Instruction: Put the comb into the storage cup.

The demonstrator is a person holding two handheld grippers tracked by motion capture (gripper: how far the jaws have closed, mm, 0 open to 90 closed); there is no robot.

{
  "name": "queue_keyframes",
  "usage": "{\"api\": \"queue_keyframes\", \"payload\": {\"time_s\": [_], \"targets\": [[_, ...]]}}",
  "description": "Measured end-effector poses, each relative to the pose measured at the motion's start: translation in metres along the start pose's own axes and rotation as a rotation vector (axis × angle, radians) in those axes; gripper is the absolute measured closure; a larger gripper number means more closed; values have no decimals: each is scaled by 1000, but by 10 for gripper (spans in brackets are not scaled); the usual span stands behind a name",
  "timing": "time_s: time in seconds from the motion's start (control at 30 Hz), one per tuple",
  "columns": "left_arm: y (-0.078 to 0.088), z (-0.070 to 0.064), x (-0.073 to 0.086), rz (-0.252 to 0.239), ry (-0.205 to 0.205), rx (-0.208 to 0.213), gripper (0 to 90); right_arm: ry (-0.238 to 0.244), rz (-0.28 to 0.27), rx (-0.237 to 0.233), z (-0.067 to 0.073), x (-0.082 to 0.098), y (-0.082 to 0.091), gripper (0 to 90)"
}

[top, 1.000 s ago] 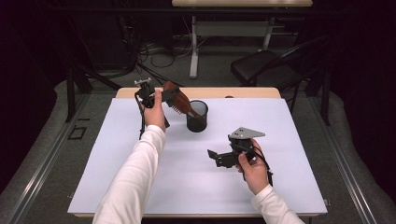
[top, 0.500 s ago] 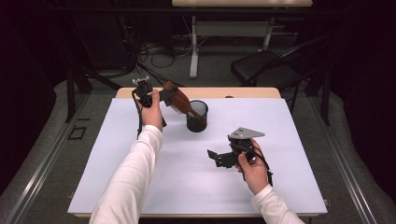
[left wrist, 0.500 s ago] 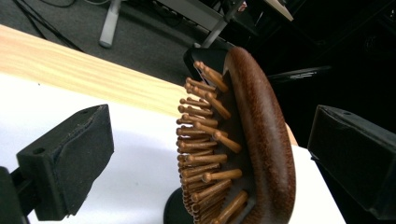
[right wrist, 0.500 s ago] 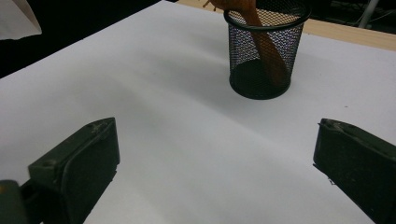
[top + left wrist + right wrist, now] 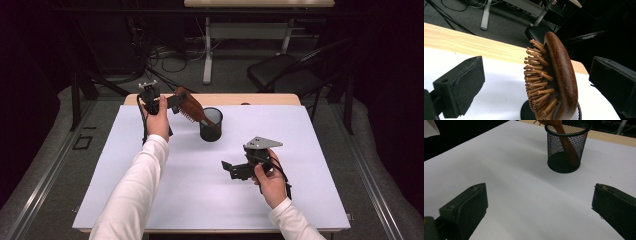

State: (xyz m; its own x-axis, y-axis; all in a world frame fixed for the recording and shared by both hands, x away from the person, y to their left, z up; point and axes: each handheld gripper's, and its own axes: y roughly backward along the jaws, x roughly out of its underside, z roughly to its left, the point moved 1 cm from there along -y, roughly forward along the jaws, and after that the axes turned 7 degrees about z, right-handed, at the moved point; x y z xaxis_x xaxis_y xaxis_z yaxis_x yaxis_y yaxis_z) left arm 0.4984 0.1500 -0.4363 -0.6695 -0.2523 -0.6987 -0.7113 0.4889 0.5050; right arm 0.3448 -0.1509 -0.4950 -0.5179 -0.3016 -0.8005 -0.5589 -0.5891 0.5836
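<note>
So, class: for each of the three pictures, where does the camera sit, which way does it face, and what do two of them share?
High view: above the person's side, looking forward and down at the table; both forearms, left claw, right claw.
Left gripper view: on the left claw, jaws apart around the hairbrush.
Right gripper view: on the right claw, open, facing the mesh cup.
Shared: all three show brush and cup.
</note>
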Motion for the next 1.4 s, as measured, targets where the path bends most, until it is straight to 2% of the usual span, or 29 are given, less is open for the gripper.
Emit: {"api": "queue_keyframes", "payload": {"time_s": [0.13,0.33,0.53,0.93,1.13,1.4], "targets": [[3,1,-1,4,-13,3,5,-2,5,1,0,0,-1,2],[8,0,-2,6,-47,-16,5,0,0,2,-1,0,0,1],[12,-3,-4,16,-79,-2,5,-5,-4,3,-3,0,1,1],[23,-12,-8,32,-151,-8,5,-16,-14,3,-5,-1,4,3],[29,-13,-10,29,-167,-6,5,-20,-19,4,-6,-2,5,3],[37,-14,-9,37,-210,-10,5,-22,-33,11,-8,-3,8,3]]}}
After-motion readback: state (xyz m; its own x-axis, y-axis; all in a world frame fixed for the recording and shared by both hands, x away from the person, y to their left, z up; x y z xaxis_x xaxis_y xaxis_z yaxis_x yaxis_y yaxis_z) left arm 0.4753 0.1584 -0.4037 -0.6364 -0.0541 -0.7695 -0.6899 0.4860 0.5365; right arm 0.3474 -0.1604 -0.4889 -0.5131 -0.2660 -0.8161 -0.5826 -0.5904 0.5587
